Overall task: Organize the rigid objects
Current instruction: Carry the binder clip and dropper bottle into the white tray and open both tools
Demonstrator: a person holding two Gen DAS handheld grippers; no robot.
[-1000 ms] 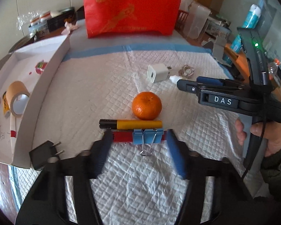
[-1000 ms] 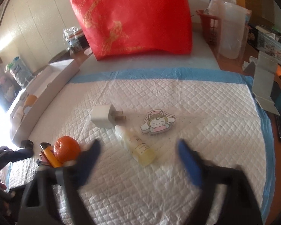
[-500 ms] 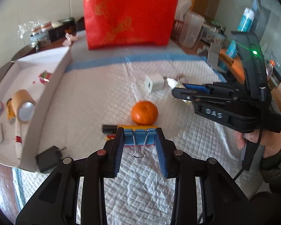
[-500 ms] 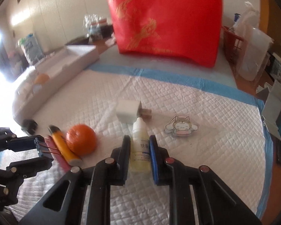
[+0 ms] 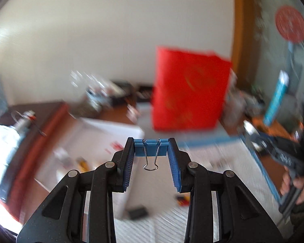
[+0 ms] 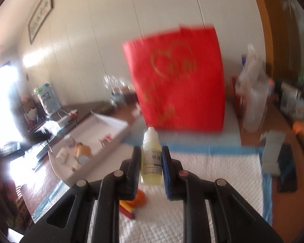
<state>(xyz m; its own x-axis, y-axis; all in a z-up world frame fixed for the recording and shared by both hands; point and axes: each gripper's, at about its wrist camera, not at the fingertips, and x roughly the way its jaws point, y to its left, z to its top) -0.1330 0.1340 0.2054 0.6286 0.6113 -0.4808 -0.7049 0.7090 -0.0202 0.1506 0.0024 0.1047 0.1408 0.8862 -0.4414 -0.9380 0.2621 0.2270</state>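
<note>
My left gripper [image 5: 151, 144] is shut on a blue binder clip [image 5: 151, 147], held in the air with its wire handles hanging toward me. My right gripper [image 6: 151, 156] is shut on a small dropper bottle [image 6: 151, 158] of yellowish liquid, white cap pointing up, also lifted off the pad. Below the right gripper an orange [image 6: 140, 199] and a yellow pen [image 6: 126, 205] lie on the white quilted pad [image 6: 212, 174]. The white tray [image 5: 103, 139] [image 6: 109, 129] stands at the left, ahead of both grippers.
A red bag [image 6: 178, 81] [image 5: 188, 91] stands upright at the back of the pad. A black plug adapter [image 5: 137, 212] lies beside the tray's near corner. The person's hand with the other gripper [image 5: 281, 151] shows at the right. Cluttered shelves and containers surround the table.
Both grippers closed, the left on the binder clip and the right on the dropper bottle, then rose off the pad and tilted up. The view now takes in the wall and bag.
</note>
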